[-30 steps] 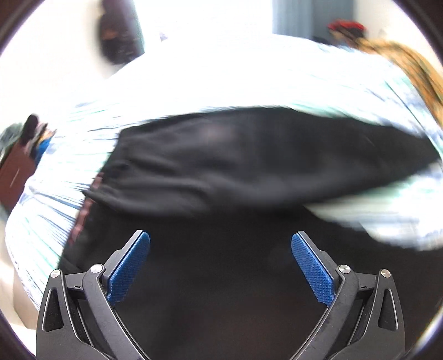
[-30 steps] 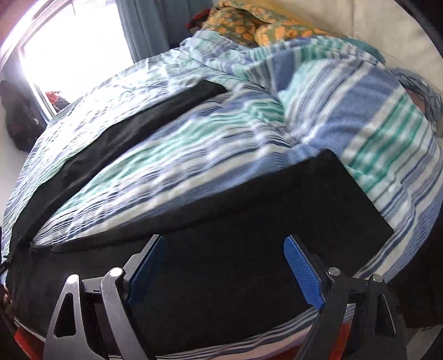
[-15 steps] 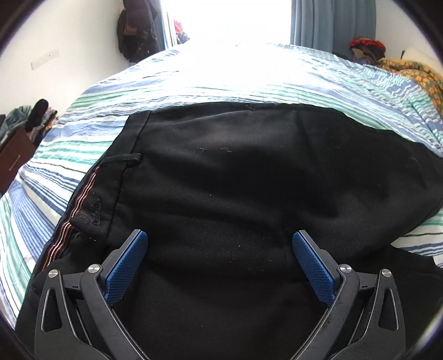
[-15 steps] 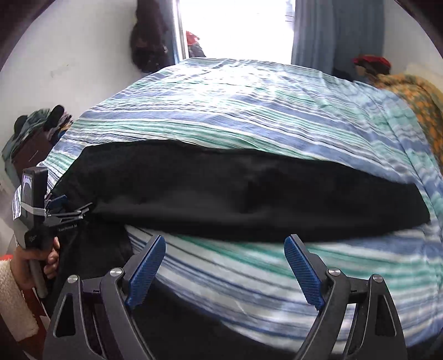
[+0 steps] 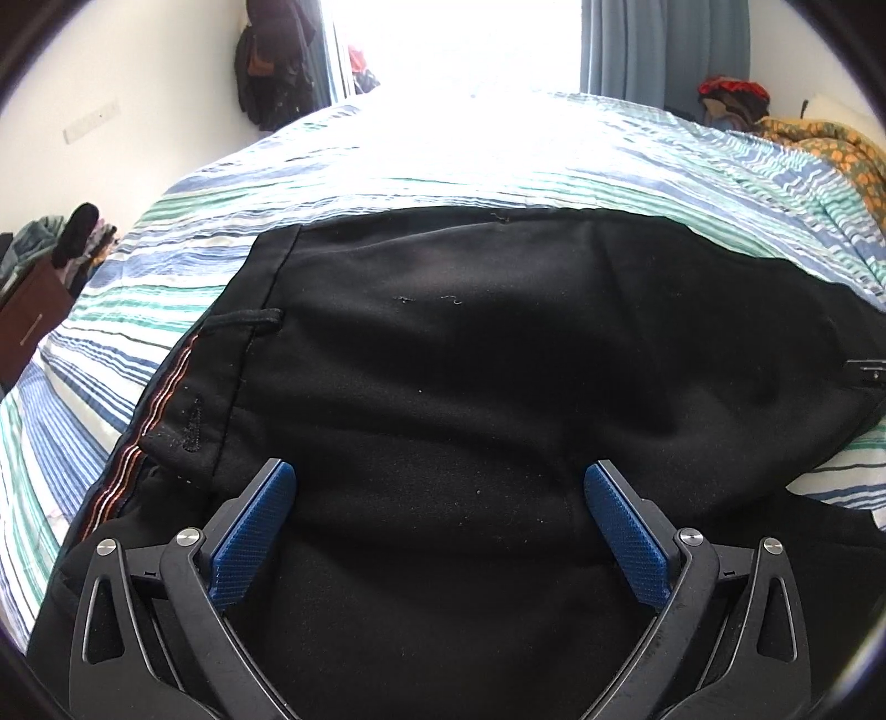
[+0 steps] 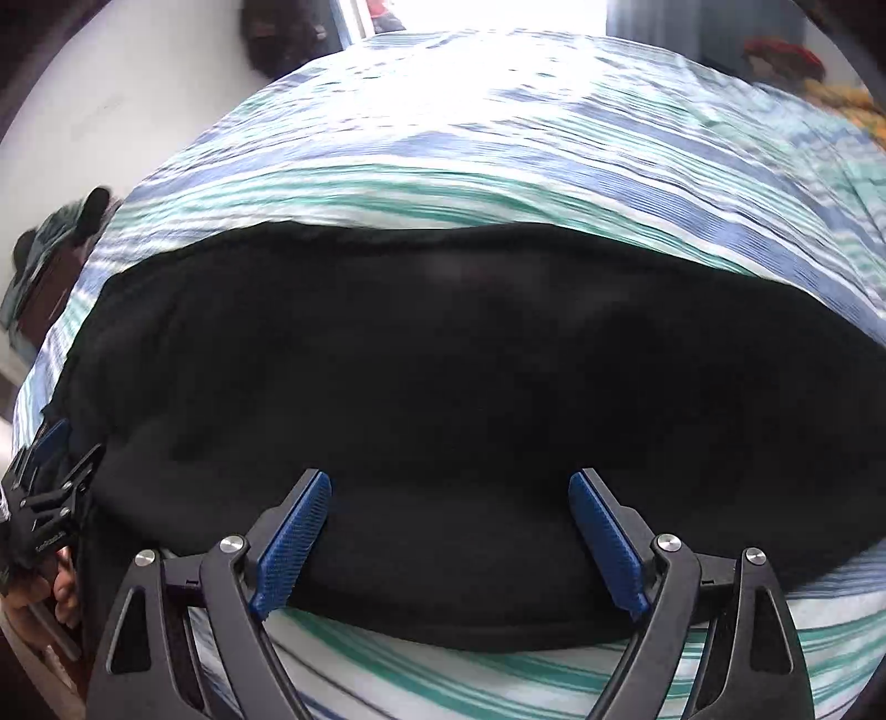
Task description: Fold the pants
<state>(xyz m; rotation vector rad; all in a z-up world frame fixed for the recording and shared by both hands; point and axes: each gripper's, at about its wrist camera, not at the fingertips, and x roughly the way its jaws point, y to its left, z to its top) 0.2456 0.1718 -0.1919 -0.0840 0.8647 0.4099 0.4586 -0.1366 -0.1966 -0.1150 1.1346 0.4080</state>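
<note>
Bedroom: bed with blue, green and white striped cover, bright window with blue curtain, white wall, brown drawer unit at left.

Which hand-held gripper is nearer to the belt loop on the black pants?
Left. The left hand-held gripper hovers open just below the belt loop at the waistband. The right hand-held gripper is open over the pants farther along, no loop visible there.

Daylight from the window blows out the far bedspread; right view motion-blurred, fisheye edges curved.
</note>
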